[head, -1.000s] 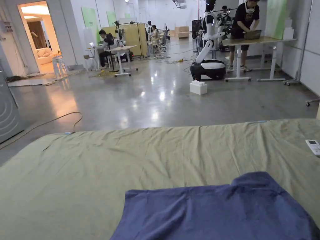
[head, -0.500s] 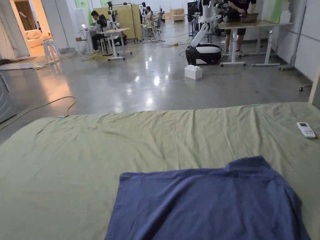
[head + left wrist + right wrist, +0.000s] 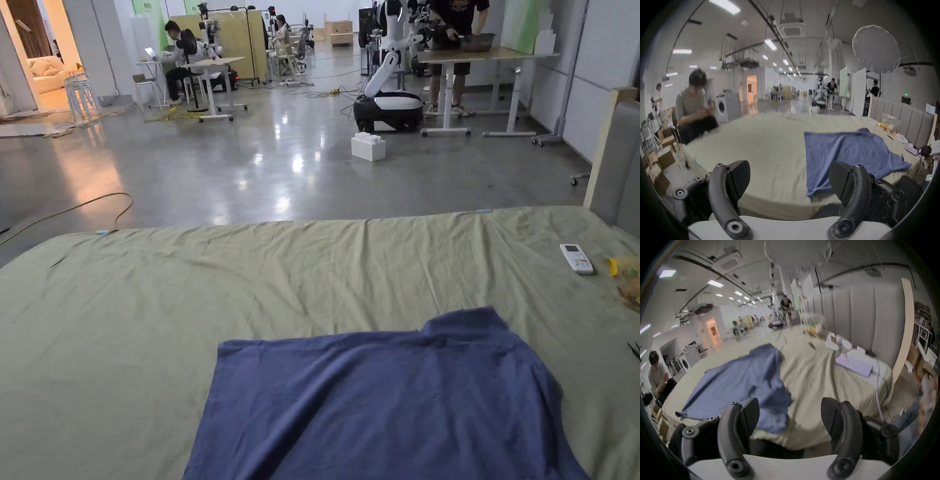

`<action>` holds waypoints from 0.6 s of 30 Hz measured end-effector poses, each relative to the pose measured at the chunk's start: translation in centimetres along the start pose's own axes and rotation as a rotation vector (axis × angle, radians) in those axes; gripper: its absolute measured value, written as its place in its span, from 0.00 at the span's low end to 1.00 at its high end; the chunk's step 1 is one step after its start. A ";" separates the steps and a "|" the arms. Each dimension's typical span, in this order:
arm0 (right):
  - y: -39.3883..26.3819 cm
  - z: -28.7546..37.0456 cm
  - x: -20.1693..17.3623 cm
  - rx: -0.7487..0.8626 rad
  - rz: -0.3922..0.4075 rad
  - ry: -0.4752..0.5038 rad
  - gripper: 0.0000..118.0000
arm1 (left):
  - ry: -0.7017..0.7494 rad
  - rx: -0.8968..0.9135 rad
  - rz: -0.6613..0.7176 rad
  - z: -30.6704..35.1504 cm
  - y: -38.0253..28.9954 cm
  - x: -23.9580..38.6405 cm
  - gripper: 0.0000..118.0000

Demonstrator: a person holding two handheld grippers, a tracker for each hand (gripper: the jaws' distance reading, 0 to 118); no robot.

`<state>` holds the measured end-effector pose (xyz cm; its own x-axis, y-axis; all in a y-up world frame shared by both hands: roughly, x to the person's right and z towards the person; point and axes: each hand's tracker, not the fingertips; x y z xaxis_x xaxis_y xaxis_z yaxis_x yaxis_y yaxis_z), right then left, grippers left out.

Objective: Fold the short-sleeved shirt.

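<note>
While shirt (image 3: 387, 400) lies flat on bed (image 3: 187, 294), both hand-held grippers, L (image 3: 789, 180) & R (image 3: 790, 415), spread wide, holding nothing

Bare bed sheet (image 3: 156, 300) left of shirt (image 3: 387, 400); remote (image 3: 575, 258) far right.

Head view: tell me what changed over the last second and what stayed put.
Only the camera moved: it tipped down and swung a little right, so the bed's headboard and some clutter at the right edge came into frame. The blue shirt lies spread on the green sheet in the same shape, and the white remote has not shifted. Nothing was grasped or released.
</note>
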<state>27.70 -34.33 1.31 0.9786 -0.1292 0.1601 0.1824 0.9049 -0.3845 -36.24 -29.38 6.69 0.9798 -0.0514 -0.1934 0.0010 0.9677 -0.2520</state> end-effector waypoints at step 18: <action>10.4 7.8 -11.1 0.322 0.202 0.184 0.17 | -0.023 0.237 -0.061 6.1 10.3 7.4 0.18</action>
<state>17.94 -20.35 2.67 0.9976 0.0202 -0.0657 -0.0257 0.9962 -0.0836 -27.79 -18.23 8.48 0.9808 -0.1084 -0.1621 0.1044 0.9940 -0.0328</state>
